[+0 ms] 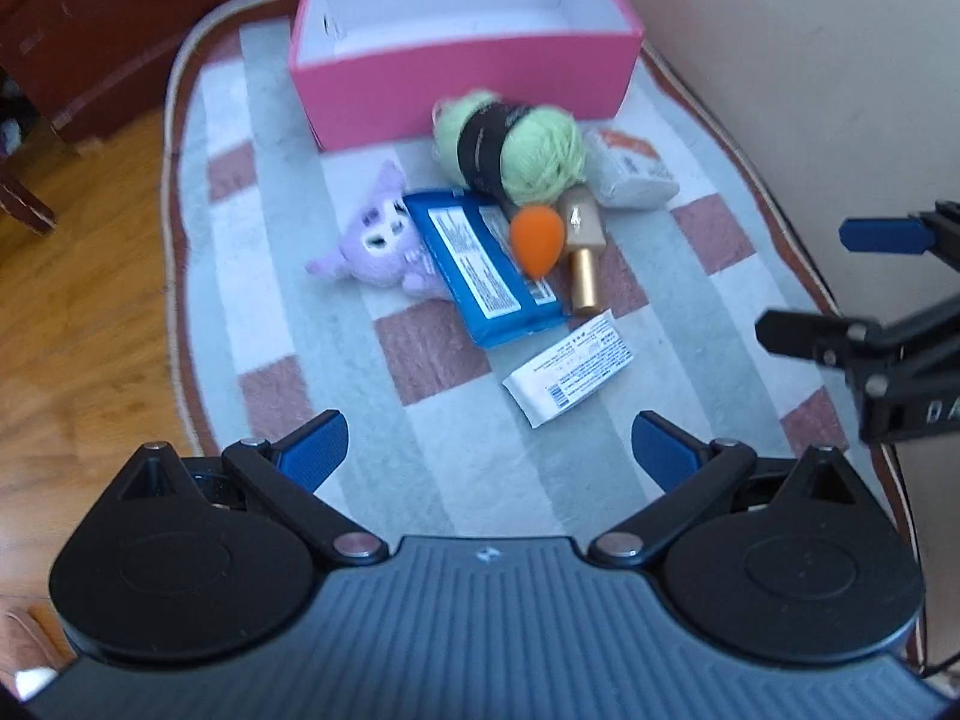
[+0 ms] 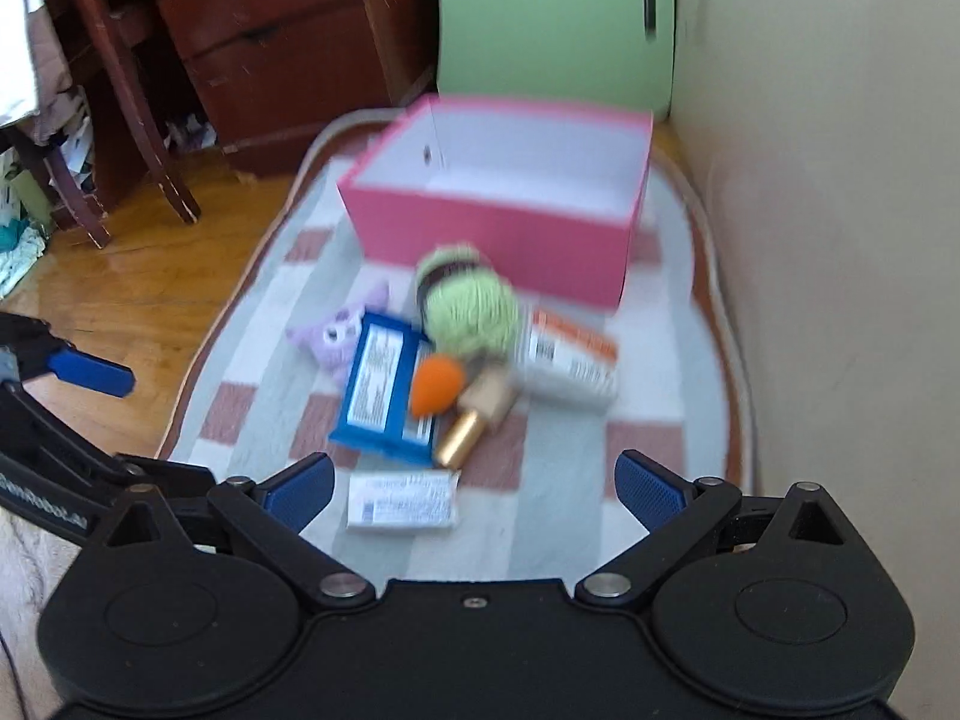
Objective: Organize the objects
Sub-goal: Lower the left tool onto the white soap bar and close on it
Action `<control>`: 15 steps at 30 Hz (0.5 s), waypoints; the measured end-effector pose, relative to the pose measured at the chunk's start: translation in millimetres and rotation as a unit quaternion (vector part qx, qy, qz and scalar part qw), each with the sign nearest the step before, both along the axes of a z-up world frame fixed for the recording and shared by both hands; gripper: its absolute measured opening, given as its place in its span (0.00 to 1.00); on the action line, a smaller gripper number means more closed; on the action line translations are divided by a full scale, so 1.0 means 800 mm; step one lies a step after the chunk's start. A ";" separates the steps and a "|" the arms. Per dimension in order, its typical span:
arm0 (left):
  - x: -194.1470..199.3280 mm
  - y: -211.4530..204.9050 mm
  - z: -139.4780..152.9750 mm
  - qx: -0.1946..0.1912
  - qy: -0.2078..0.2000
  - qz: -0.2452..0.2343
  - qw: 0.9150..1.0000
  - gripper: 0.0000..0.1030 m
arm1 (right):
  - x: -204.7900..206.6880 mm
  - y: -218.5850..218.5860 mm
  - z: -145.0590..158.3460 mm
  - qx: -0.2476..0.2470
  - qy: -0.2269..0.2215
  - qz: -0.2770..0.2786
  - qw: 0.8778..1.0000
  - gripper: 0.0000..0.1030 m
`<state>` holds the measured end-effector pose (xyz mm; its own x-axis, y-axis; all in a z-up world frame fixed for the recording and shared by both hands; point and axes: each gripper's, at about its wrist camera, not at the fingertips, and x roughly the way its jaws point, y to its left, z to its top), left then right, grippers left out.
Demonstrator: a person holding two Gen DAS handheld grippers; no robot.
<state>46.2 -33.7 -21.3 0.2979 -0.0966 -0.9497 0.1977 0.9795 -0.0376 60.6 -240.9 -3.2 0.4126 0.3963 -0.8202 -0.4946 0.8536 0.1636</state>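
While both tongs gape empty, gold bottle lies flat; cap toward camera.

Partial "enRoboLa", perhaps, on the left hand-held gripper, package labels too blurred to read

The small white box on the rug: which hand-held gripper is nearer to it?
Probably right. The right hand-held gripper hangs open just before the small white box; the left hand-held gripper is open, slightly farther back.
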 end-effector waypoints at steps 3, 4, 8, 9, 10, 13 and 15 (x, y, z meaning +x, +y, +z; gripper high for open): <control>0.025 0.008 -0.036 -0.017 0.023 0.031 0.999 0.97 | 0.008 0.008 -0.029 -0.033 0.013 0.015 0.999 0.97; 0.034 0.011 -0.047 -0.019 0.035 0.044 0.998 0.96 | 0.006 0.010 -0.036 -0.038 0.014 0.024 0.999 0.95; 0.047 0.013 -0.076 -0.045 0.046 0.056 0.996 0.91 | 0.002 0.028 -0.060 -0.038 0.021 0.058 0.997 0.93; 0.047 0.014 -0.082 -0.058 0.045 0.057 0.996 0.88 | 0.002 0.034 -0.064 -0.035 0.021 0.062 0.997 0.92; 0.046 0.016 -0.089 -0.076 0.046 0.056 0.994 0.84 | 0.002 0.040 -0.070 -0.036 0.018 0.062 0.997 0.92; 0.045 0.022 -0.107 -0.124 0.050 0.060 0.989 0.72 | 0.003 0.064 -0.088 -0.052 0.021 0.088 0.995 0.92; 0.045 0.025 -0.118 -0.143 0.049 0.070 0.986 0.69 | -0.001 0.077 -0.098 -0.059 0.019 0.119 0.991 0.92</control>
<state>81.8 -13.4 -116.1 0.2348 -0.3289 -0.9147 0.0426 0.9436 -0.3283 59.9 -179.6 -81.5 0.2871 0.3784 -0.8800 -0.6793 0.7281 0.0915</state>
